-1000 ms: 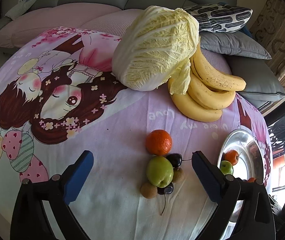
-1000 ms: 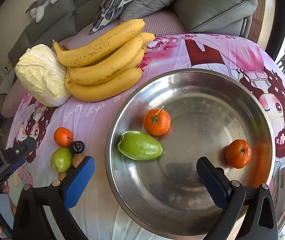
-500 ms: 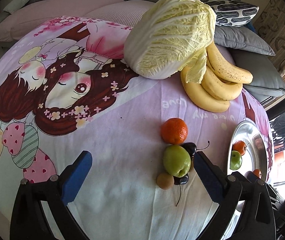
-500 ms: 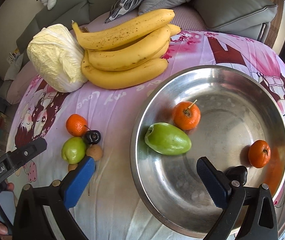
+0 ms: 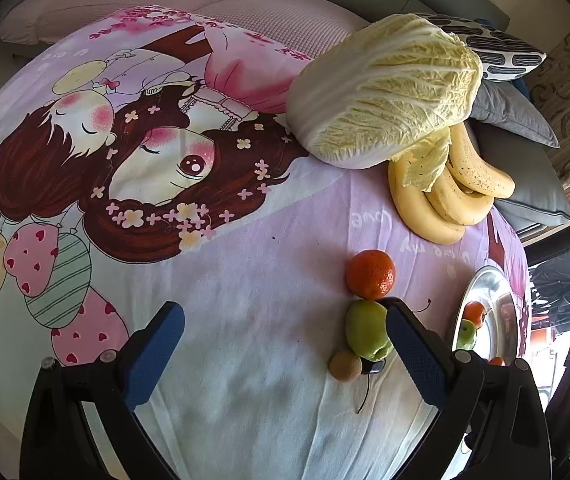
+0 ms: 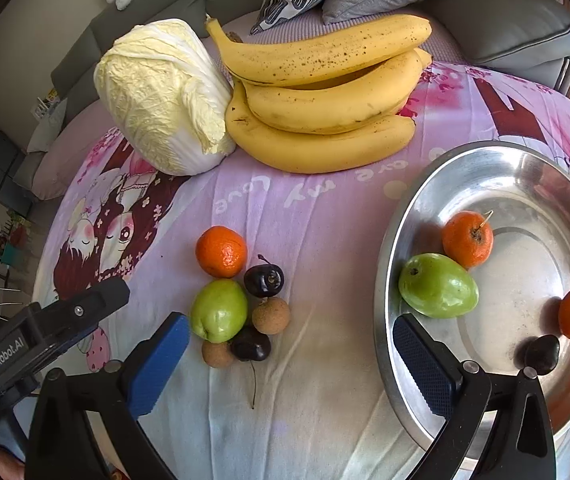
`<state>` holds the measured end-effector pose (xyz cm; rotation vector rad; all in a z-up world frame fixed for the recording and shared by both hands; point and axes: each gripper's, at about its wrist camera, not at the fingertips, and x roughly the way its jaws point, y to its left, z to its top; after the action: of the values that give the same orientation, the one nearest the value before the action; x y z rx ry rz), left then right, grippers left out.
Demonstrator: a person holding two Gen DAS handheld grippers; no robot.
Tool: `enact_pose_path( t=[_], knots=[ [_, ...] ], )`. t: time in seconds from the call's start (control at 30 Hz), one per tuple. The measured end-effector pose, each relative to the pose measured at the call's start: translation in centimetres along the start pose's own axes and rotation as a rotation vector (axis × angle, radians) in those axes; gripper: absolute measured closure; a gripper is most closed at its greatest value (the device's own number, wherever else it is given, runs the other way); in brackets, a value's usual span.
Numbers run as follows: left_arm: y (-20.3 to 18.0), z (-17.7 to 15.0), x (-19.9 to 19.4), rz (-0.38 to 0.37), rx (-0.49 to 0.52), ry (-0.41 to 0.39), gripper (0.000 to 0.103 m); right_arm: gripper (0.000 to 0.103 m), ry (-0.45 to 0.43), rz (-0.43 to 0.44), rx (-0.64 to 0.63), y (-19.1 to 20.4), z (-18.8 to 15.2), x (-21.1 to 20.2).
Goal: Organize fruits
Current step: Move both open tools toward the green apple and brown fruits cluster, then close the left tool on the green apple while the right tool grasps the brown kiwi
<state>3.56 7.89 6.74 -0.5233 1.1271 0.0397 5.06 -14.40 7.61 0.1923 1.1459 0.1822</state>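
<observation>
A loose cluster lies on the pink cartoon cloth: an orange (image 6: 221, 251), a green fruit (image 6: 219, 310), two dark cherries (image 6: 263, 280) and two brown longans (image 6: 271, 315). My right gripper (image 6: 289, 364) hangs open just before the cluster, its left finger beside the green fruit. At the right, the steel bowl (image 6: 485, 148) holds a green fruit (image 6: 439, 291), two oranges (image 6: 467, 239) and a dark cherry (image 6: 542, 354). My left gripper (image 5: 285, 356) is open and empty, with the orange (image 5: 370, 274) and green fruit (image 5: 367, 330) touching its right finger's tip.
A bunch of bananas (image 6: 325, 92) and a napa cabbage (image 6: 165, 96) lie at the far side of the cloth. Grey and patterned cushions (image 6: 485, 12) and a sofa stand behind. The left tool's black body (image 6: 45, 332) reaches in from the left.
My right gripper swung left from over the bowl to the loose cluster; a dark cherry now shows in the bowl. The left gripper's view shifted left, so the cluster slid to its right finger.
</observation>
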Motion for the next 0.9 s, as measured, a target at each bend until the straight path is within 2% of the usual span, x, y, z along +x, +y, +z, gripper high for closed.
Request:
enact_pose_path(
  t=[0.13, 0.2, 0.27, 0.4, 0.6, 0.67, 0.8, 0.9],
  knots=[
    [0.1, 0.2, 0.2, -0.024, -0.009, 0.007, 0.003, 0.002, -0.013, -0.006, -0.016, 0.5, 0.2, 0.3],
    [-0.1, 0.3, 0.4, -0.034, -0.004, 0.012, 0.007, 0.006, -0.016, 0.012, -0.016, 0.5, 0.1, 0.4],
    [-0.3, 0.3, 0.7, -0.044, 0.002, 0.022, 0.017, 0.012, -0.019, 0.036, -0.012, 0.4, 0.2, 0.4],
    [-0.6, 0.2, 1.3, -0.06, 0.002, 0.044, 0.017, 0.017, -0.021, 0.055, -0.03, 0.6, 0.1, 0.5],
    [-0.8, 0.1, 1.5, -0.069, 0.005, 0.045, 0.018, 0.017, -0.016, 0.096, -0.033, 0.7, 0.0, 0.6],
    [-0.9, 0.1, 1.5, -0.073, 0.006, 0.044, 0.024, 0.017, -0.017, 0.097, -0.032, 0.5, -0.1, 0.8],
    [-0.8, 0.1, 1.6, -0.076, -0.003, 0.043, 0.029, 0.019, -0.018, 0.099, -0.039, 0.4, -0.2, 0.9],
    [-0.9, 0.3, 1.5, -0.097, -0.008, 0.046, 0.032, 0.029, -0.016, 0.104, -0.035, 0.3, -0.3, 1.0]
  ],
)
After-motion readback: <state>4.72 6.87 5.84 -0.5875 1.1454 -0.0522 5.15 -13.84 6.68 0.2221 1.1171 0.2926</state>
